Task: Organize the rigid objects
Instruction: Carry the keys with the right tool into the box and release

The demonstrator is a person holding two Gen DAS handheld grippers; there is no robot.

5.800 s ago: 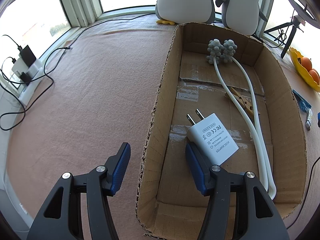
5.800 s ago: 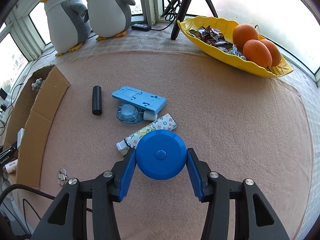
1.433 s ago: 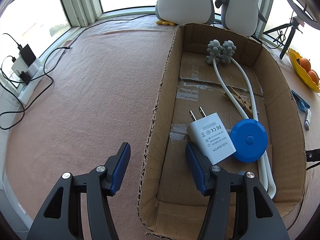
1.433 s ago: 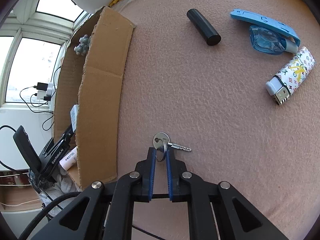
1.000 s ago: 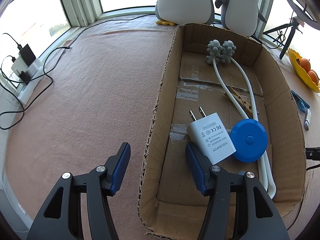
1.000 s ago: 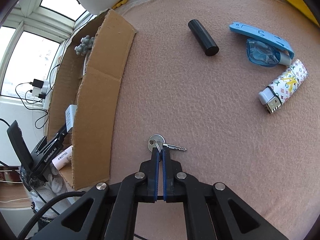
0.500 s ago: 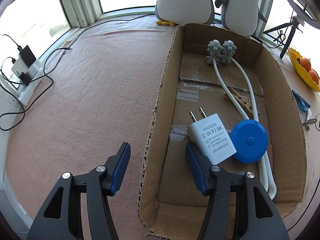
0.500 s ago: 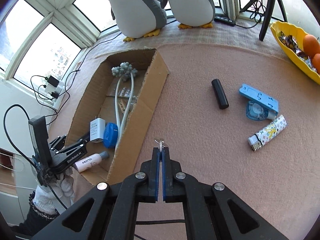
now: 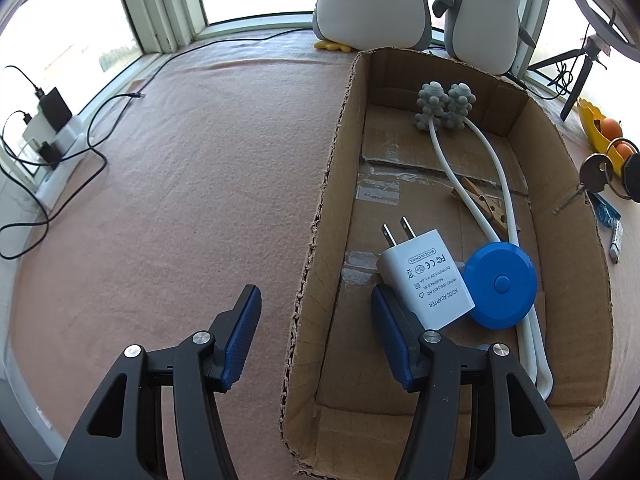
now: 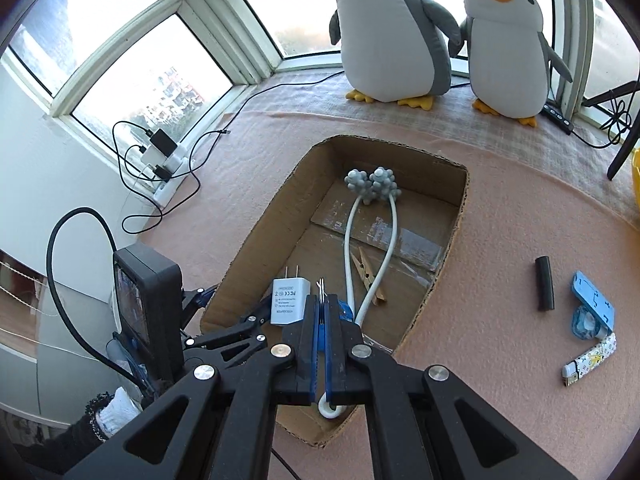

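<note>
An open cardboard box (image 9: pixel 332 168) (image 10: pixel 452 236) holds a white power adapter (image 9: pixel 426 278) (image 10: pixel 289 294), a blue round tape measure (image 9: pixel 500 284), a white massager with grey knobbed heads (image 9: pixel 444 106) (image 10: pixel 372 184) and a wooden clothespin (image 9: pixel 482 202) (image 10: pixel 368 274). My right gripper (image 10: pixel 321 298) is shut on a key on a ring (image 9: pixel 594 174) and holds it in the air above the box's right side. My left gripper (image 9: pixel 314 336) is open and empty, straddling the box's left wall at its near end.
On the pink cloth right of the box lie a black cylinder (image 10: pixel 544 284), a blue holder (image 10: pixel 592 300) and a patterned lighter (image 10: pixel 590 360). Two plush penguins (image 10: pixel 394 28) stand behind the box. A yellow fruit dish (image 9: pixel 600 128) is at the far right. Cables and chargers (image 9: pixel 48 120) lie at the left.
My right gripper has lifted the key off the cloth and carried it left, over the box. The blue tape measure now lies in the box. The left gripper has not moved.
</note>
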